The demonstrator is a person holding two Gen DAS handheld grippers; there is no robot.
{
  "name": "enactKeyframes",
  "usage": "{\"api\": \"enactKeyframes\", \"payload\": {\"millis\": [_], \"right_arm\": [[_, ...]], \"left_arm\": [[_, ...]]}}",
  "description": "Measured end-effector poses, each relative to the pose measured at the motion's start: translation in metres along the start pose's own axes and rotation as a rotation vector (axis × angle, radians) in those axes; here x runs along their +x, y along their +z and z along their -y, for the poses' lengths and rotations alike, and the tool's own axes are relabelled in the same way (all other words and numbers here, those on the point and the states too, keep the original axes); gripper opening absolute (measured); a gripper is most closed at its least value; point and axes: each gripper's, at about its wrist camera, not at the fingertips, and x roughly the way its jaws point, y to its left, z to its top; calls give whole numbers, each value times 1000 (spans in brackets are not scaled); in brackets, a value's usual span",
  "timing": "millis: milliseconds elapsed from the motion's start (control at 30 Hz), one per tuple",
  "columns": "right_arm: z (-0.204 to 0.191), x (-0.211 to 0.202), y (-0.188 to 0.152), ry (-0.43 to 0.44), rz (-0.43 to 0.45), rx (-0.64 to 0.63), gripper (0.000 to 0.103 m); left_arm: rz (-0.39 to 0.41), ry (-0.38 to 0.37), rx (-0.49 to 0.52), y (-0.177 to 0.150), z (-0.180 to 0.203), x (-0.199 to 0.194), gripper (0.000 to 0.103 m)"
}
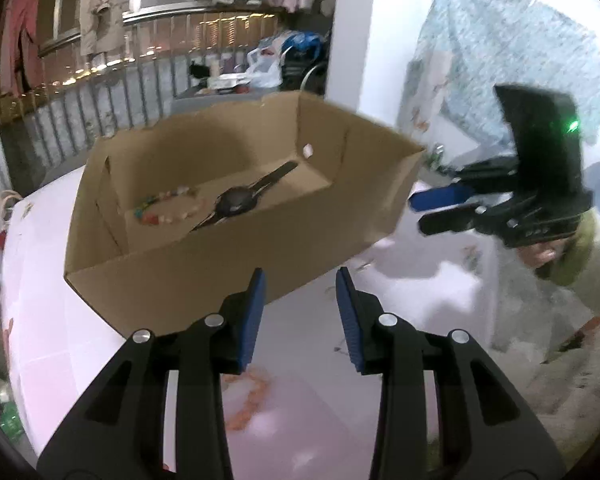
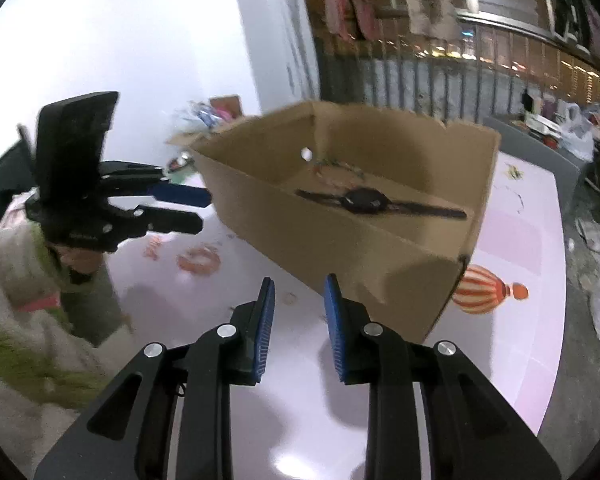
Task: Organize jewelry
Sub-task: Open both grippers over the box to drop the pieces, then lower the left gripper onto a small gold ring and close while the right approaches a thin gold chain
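Both grippers have their jaws parted with nothing between them. The left gripper (image 1: 300, 280) hangs over the pale pink table (image 1: 60, 320), blue ribbed pads (image 1: 252, 320) just short of the cardboard box (image 1: 220, 256). The right gripper (image 2: 299, 286) sits near the box's other side. Inside the box lie a black watch (image 1: 236, 204) with a flat strap and a beaded bracelet (image 1: 168, 210), multicoloured, touching it. An orange bracelet (image 2: 198, 261) is out on the table, blurry.
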Motion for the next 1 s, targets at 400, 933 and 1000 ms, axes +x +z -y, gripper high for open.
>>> {"api": "enactKeyframes", "payload": {"millis": [400, 933, 1000], "right_arm": [[17, 16, 12, -55, 37, 16, 25], [7, 43, -7, 134, -100, -102, 26], [8, 49, -8, 147, -117, -113, 26]], "left_arm": [[18, 58, -108, 7, -26, 23, 34], [-101, -133, 50, -10, 38, 64, 35], [-112, -128, 59, -10, 39, 69, 34]]}}
